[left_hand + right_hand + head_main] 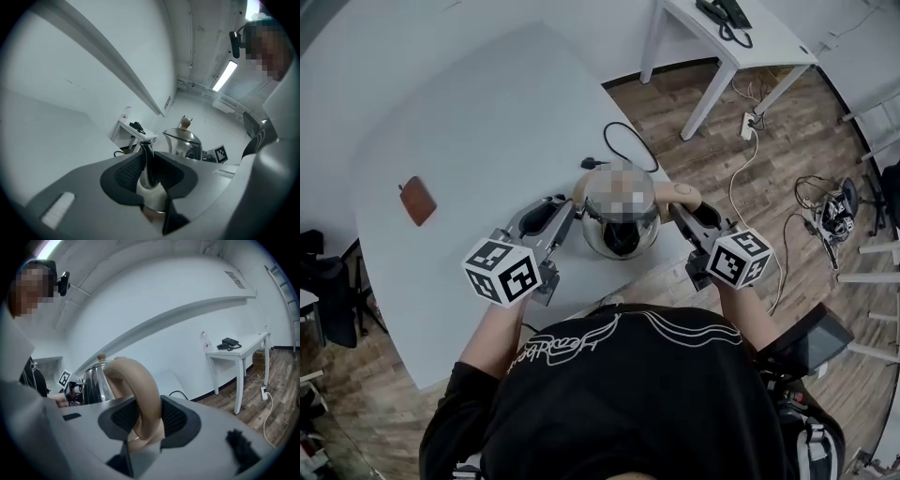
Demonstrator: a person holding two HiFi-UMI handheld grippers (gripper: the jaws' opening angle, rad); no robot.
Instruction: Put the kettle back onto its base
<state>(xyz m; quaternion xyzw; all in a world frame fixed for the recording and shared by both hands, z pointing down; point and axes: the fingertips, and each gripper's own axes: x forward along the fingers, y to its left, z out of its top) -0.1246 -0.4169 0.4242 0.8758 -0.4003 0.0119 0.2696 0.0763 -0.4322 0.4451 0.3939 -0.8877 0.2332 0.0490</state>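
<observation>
Room: wood floor [694,103]; a white side table [741,37] with a phone [727,14] stands by the far wall.
Table: large, pale grey [487,122], with its near edge against the person [619,394].
On the table: a brown pad [417,200] lies well to the left; a black cable [628,145] loops just beyond the kettle.
Kettle: steel [623,239], held between the two grippers over the table's near edge, straight in front of the person. Upright, lid knob on top in both gripper views. Whether it touches the table cannot be told.
Left gripper: [565,217] [149,164] clamped on the spout [146,159], its dark pads pressing the thin steel neck from both sides.
Right gripper: [682,217] [145,420] clamped on the tan handle [140,380], the curved loop running up between its ribbed pads.
Marker cubes: one on each gripper, facing the head camera at lower left [502,272] and lower right [739,258] of the kettle.
</observation>
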